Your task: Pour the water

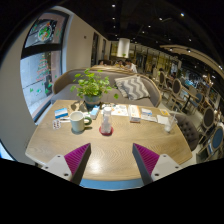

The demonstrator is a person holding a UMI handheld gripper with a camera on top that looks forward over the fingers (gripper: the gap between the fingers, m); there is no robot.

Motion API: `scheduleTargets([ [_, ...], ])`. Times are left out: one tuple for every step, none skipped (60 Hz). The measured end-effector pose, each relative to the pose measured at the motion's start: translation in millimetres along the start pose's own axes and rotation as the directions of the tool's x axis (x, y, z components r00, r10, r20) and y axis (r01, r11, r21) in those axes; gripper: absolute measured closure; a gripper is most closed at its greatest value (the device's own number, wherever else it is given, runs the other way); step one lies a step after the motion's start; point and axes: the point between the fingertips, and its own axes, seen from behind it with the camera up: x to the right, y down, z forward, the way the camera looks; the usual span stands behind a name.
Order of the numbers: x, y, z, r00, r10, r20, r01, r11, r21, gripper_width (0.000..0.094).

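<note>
A small clear bottle with a pinkish label stands on the round wooden table, beyond my fingers. A white-green mug stands just left of the bottle. My gripper is open and empty, low over the table's near part. Its two magenta pads stand wide apart with bare wood between them. The bottle and mug are well ahead of the fingertips.
A potted green plant stands behind the mug. Papers and cards lie on the far half of the table, with a glass at the right. Chairs and more tables fill the room behind.
</note>
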Motion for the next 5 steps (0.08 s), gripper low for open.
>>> scheduleTargets([
  [0.3,0.0,-2.2,1.000,-0.001,-0.001,0.001,1.000,0.000,0.0080],
  [1.1,-0.5,-3.2,1.000,-0.002,-0.001,0.002,1.000,0.002,0.0082],
  [1.7,-1.2,-4.1,1.000,-0.003,-0.002,0.003,1.000,0.005,0.0081],
  [2.2,-1.9,-5.1,1.000,-0.005,-0.001,0.005,1.000,0.009,0.0081],
  [2.4,-2.5,-5.9,1.000,-0.007,0.000,0.007,1.000,0.012,0.0082],
])
